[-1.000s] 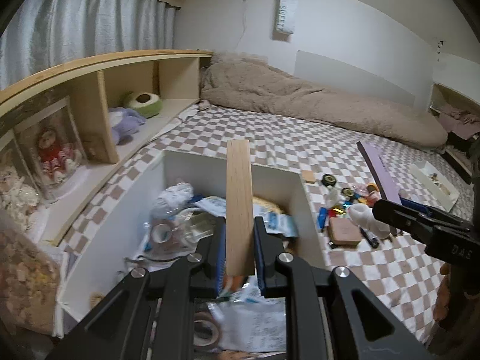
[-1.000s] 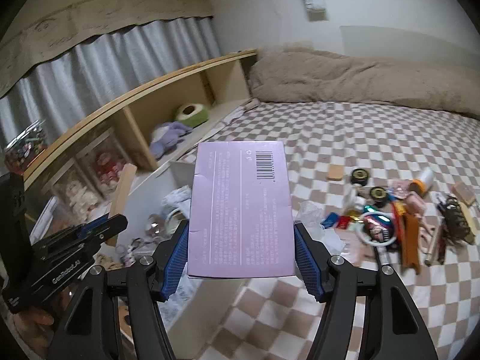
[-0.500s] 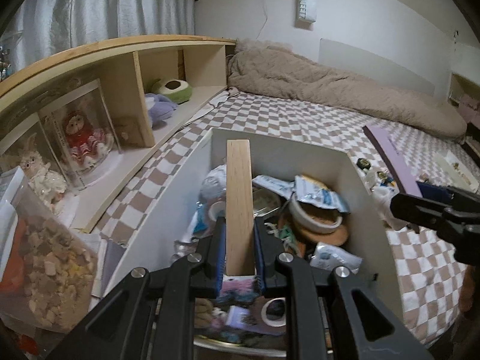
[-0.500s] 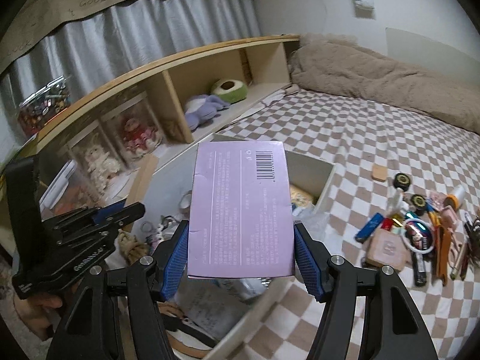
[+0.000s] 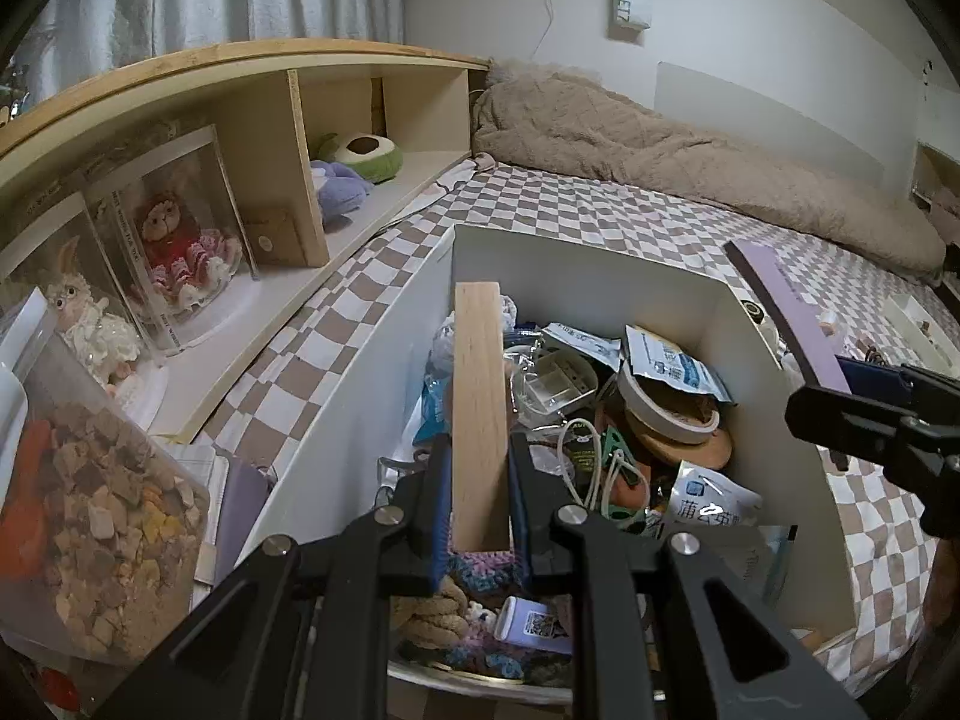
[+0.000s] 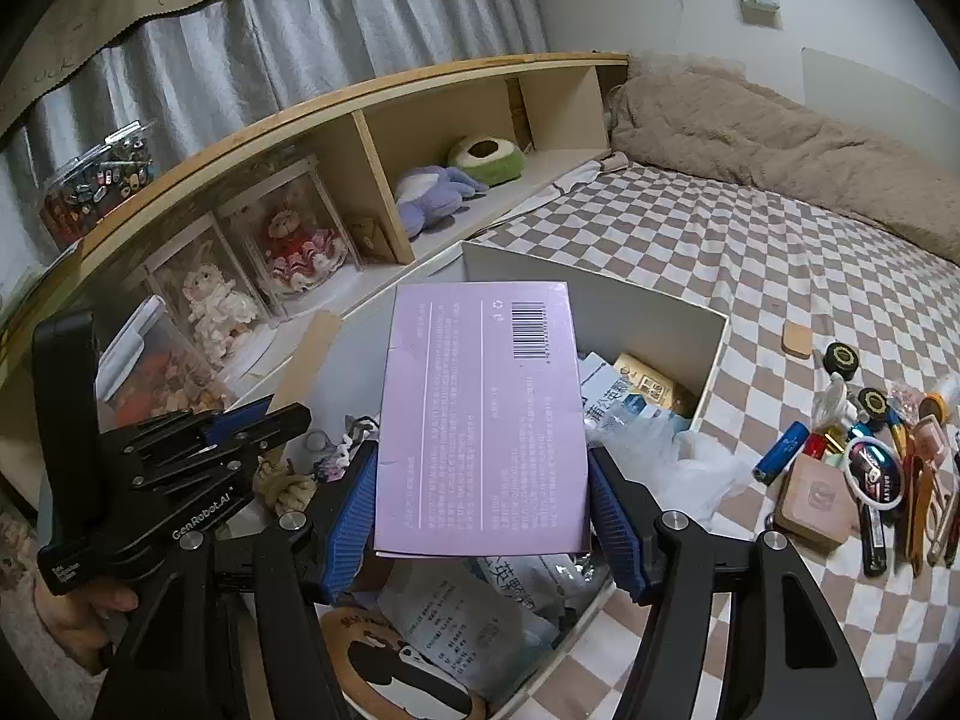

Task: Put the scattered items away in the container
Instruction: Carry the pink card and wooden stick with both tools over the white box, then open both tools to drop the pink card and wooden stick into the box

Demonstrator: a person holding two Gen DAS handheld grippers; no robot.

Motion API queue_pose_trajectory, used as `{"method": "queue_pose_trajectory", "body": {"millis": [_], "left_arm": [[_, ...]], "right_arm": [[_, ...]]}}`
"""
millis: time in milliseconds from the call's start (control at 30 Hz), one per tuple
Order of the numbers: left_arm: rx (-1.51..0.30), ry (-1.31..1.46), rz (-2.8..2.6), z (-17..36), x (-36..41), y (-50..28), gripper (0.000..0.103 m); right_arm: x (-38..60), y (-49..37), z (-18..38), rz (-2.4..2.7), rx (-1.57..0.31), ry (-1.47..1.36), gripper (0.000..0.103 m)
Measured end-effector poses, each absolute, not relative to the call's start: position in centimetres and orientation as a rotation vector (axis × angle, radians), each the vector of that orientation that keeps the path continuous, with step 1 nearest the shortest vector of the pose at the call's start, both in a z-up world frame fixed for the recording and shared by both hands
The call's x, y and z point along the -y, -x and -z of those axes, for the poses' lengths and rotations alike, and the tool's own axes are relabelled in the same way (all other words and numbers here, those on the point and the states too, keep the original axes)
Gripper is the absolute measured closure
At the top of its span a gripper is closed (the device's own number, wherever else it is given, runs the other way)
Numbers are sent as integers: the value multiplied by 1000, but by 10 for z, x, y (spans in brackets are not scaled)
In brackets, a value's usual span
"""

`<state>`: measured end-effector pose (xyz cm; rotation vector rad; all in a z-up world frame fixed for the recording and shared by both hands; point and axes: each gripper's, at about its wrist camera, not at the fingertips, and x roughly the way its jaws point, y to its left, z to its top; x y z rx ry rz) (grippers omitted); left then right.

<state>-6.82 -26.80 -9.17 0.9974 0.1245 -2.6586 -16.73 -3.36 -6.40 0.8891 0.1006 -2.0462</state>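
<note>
Left gripper (image 5: 480, 498) jaws clamped on wood strip (image 5: 477, 408), long axis pointing away, directly over white box (image 5: 600, 282). Right gripper (image 6: 483, 498) jaws clamped on purple carton (image 6: 483, 420), over box too.

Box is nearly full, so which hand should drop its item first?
Probably left: the left gripper holds the slim wooden block over the white box; the purple carton is bulkier.
</note>
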Motion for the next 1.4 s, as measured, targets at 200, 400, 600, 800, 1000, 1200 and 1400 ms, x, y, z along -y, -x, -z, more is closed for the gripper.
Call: {"method": "queue_pose_trajectory", "body": {"millis": [200, 400, 600, 800, 1000, 1200, 1400], "left_arm": [[-114, -1023, 2659, 96, 264, 70, 86], [-120, -1009, 2647, 96, 267, 68, 73], [-116, -1009, 2656, 95, 266, 67, 73], [-109, -1002, 2663, 92, 264, 65, 73], [-113, -994, 2674, 89, 263, 64, 73], [-117, -991, 2673, 88, 264, 62, 73], [-118, -992, 2674, 87, 263, 61, 73]], "right_arm": [[42, 165, 69, 2027, -111, -902, 36], [50, 163, 73, 2009, -117, -913, 36], [56, 164, 77, 1994, -110, -930, 36], [61, 164, 82, 1994, -106, -938, 36], [62, 165, 85, 2002, -110, -952, 36], [63, 162, 88, 2046, -165, -935, 17], [59, 163, 88, 2083, -188, -929, 0]]}}
